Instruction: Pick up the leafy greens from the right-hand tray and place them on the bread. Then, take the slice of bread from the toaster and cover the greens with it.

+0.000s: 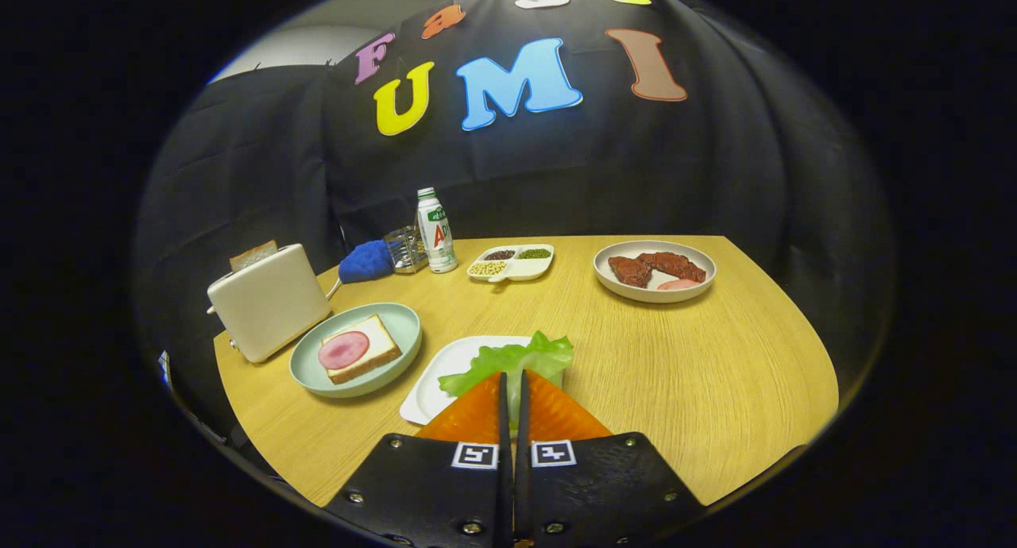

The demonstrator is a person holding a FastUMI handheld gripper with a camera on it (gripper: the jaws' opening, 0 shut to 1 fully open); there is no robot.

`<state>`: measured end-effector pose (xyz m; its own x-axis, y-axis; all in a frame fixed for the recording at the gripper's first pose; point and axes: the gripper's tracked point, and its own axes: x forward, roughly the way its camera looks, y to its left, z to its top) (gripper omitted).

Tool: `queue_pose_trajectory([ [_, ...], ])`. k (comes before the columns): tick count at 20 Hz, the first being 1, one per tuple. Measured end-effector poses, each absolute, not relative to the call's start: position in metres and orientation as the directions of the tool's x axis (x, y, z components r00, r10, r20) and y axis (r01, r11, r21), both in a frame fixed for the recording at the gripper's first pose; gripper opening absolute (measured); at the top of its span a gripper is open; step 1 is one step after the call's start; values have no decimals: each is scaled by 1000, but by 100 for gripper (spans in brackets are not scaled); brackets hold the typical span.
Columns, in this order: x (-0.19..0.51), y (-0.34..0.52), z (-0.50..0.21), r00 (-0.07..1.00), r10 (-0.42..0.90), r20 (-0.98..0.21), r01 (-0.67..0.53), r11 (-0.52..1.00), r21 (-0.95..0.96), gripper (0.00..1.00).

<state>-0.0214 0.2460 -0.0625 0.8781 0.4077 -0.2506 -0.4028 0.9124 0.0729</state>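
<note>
The gripper (512,385) has its fingers drawn nearly together, pinching the near edge of the ruffled light-green lettuce leaf (516,359), which sits over the white square tray (445,373). The leaf's long axis runs crosswise to the fingers, its frilled end pointing away toward the right. To do this well, I judge: lift straight up, keep the pinch firm, then carry left to the toast slice topped with pink ham (357,349) on the pale green round plate (397,322), laying the leaf flat.
</note>
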Motion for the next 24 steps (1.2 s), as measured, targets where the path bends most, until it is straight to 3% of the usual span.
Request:
queue_pose_trajectory([
  [15, -56, 310, -11, 848, 513, -135, -511, 858, 54, 1],
  [24, -56, 377, -13, 777, 615, -136, -614, 787, 50, 1],
])
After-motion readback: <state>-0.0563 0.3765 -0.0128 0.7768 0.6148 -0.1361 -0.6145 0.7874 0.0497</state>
